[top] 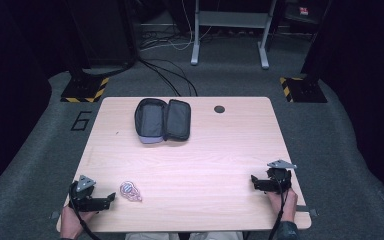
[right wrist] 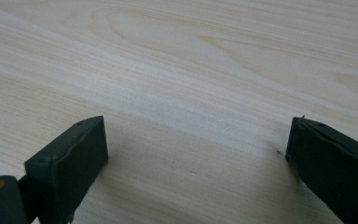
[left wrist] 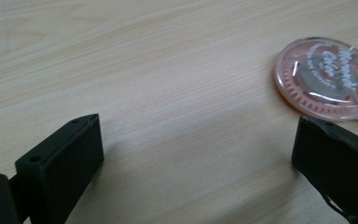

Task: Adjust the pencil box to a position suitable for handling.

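Tabletop [top: 220,150] brightly lit from overhead, room around it dim, soft shadows under the fingers [right wrist: 70,163], close views slightly blurred

Pink clear tape dispenser [top: 130,190] flat near front-left; pouch [top: 162,120] (unzipped, open) farther back.

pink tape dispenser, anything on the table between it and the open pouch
Nothing visible. Bare wood lies between the pink tape dispenser near the left tool and the open pouch at the far side of the table.
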